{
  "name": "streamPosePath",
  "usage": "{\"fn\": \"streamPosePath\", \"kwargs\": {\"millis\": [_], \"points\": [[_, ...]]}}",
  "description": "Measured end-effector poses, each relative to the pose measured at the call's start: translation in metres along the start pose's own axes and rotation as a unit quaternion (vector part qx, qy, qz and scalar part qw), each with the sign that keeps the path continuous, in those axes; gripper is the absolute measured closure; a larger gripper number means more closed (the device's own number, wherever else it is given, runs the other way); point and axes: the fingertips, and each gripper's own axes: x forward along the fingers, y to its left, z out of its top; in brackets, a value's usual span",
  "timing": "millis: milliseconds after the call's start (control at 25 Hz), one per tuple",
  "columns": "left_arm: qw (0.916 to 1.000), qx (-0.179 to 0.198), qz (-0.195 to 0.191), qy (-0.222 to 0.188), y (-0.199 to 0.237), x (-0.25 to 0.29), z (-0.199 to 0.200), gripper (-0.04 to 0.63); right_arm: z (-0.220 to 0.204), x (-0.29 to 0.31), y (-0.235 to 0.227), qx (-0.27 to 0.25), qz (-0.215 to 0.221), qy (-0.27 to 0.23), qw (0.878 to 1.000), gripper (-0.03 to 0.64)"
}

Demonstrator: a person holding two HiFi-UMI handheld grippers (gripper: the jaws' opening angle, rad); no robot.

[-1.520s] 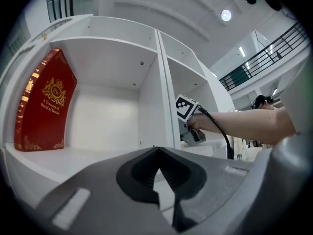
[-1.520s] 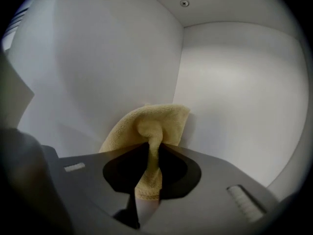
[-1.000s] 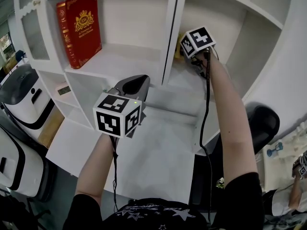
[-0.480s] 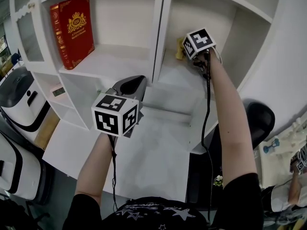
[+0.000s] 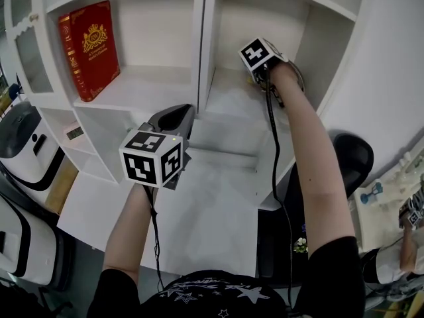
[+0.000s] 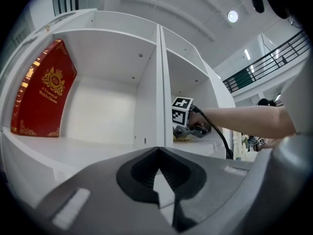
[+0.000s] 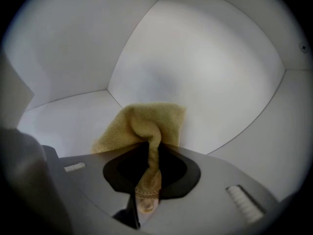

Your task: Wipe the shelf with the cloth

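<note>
A yellow cloth (image 7: 142, 126) is bunched between the jaws of my right gripper (image 7: 146, 143), which is shut on it. The cloth's free part lies against the white shelf board (image 7: 63, 116), near the back corner of the compartment. In the head view the right gripper (image 5: 260, 68) reaches deep into the right compartment of the shelf (image 5: 228, 108), and its cube hides the jaws. The left gripper view shows that gripper (image 6: 188, 130) with the cloth (image 6: 182, 137) under it. My left gripper (image 5: 173, 118) hovers in front of the shelf's divider, shut and holding nothing.
A red book (image 5: 89, 48) stands upright in the left compartment. A white lower ledge (image 5: 218, 204) juts out below the shelves. A white and black machine (image 5: 26, 138) stands at the left, and a black chair (image 5: 354, 158) at the right.
My right gripper has slid with the cloth deeper into the right compartment, away from the divider. The left gripper has stayed about where it was.
</note>
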Motion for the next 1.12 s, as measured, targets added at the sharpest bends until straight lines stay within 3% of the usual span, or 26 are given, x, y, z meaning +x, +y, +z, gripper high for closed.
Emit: {"fn": "streamPosePath", "kwargs": {"millis": [200, 520, 880, 1120], "points": [[0.9999, 0.007, -0.008, 0.006, -0.007, -0.001, -0.002, 0.594, -0.014, 0.003, -0.013, 0.015, -0.013, 0.028, 0.999, 0.531], [1.0, 0.008, -0.001, 0.003, -0.003, -0.011, 0.002, 0.594, -0.011, -0.003, -0.014, 0.016, -0.015, -0.003, 1.0, 0.531], [1.0, 0.006, -0.005, 0.001, -0.004, -0.03, 0.004, 0.594, 0.03, -0.059, 0.039, 0.027, 0.099, -0.101, 0.99, 0.531], [1.0, 0.006, -0.003, 0.005, -0.002, -0.043, 0.0, 0.594, 0.044, -0.083, 0.096, -0.002, 0.161, -0.114, 0.98, 0.531]]}}
